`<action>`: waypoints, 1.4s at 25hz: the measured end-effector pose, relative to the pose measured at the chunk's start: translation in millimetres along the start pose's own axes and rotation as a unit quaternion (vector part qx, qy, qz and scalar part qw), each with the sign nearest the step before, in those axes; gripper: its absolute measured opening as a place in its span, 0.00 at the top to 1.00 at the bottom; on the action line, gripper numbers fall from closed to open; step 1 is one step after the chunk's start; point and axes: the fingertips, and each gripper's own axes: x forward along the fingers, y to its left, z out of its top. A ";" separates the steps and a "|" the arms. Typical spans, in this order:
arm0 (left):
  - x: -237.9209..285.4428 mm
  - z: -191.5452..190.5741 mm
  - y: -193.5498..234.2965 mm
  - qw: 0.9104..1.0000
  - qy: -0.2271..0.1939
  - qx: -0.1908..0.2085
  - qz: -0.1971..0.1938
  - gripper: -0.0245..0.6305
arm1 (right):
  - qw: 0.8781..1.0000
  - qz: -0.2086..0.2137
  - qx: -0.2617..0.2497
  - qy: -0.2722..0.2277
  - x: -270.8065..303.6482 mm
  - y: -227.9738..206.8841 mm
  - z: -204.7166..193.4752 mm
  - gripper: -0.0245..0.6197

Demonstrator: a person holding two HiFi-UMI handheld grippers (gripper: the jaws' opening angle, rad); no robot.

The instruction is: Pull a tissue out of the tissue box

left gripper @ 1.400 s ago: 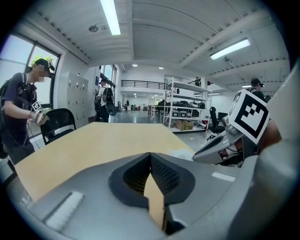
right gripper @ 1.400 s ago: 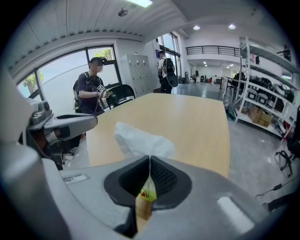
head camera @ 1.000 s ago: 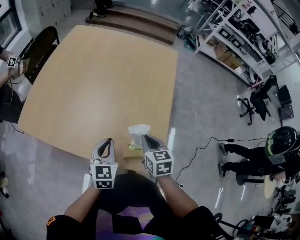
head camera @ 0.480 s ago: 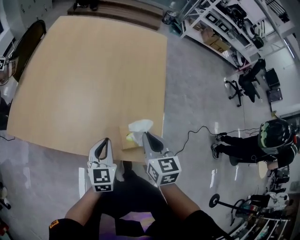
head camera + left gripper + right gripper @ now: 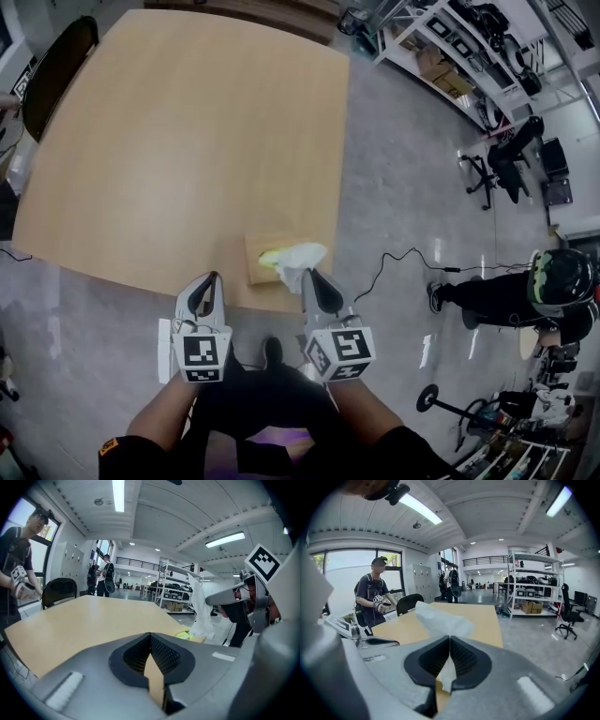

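My right gripper [image 5: 449,643] pinches the crumpled white tissue [image 5: 302,255], seemingly not yet free of the tan cardboard tissue box [image 5: 254,262] at the near edge of the pale wooden bench [image 5: 187,141] — I should pull straight up, steadily. My left gripper [image 5: 150,637], pressed together and empty, could pin the box.

tissue box [image 5: 255,262] partly hidden under tissue [image 5: 305,255] and right tool [image 5: 309,277], shelving [image 5: 427,47] cut off at top edge

Bright long white ceiling strip lights [image 5: 118,494] above the pale wooden table [image 5: 187,141]; beside it the glossy grey floor [image 5: 403,187] glares; fisheye edges darken.
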 end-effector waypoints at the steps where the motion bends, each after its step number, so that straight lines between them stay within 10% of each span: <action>1: -2.3 1.6 -8.6 1.000 -0.004 0.001 -0.001 0.93 | 1.000 0.002 -0.001 -0.003 -6.6 -2.6 -0.9 0.96; 20: -97.5 -64.9 -186.2 0.991 -0.020 -0.013 0.133 0.93 | 0.985 0.165 -0.014 -0.055 -129.4 -51.9 -83.7 0.96; 35: -165.5 -82.9 -209.2 0.987 -0.025 -0.006 0.159 0.93 | 0.983 0.173 -0.012 -0.063 -208.5 -47.5 -110.6 0.96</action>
